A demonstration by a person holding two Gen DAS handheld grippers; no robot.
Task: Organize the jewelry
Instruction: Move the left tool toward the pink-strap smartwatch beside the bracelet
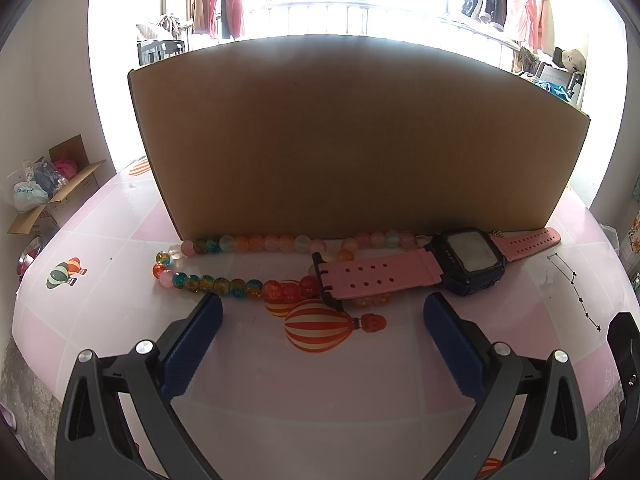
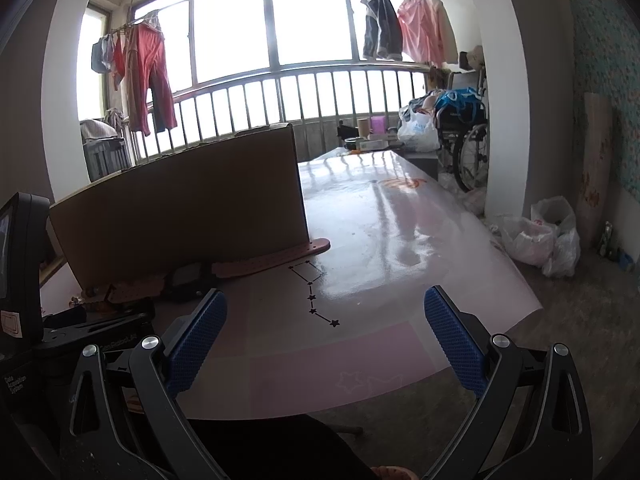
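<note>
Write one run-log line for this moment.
left gripper: open, empty | right gripper: open, empty | watch, bead necklace: on table

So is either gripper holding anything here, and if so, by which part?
Nothing is held. The left gripper is open just short of the bead necklace and pink watch; the right gripper is open over bare table.

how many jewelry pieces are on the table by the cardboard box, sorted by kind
bead necklace: 1
pink-strap watch: 1
total: 2
Both lie on the table in front of the cardboard box, with the watch strap resting over part of the beads.
</note>
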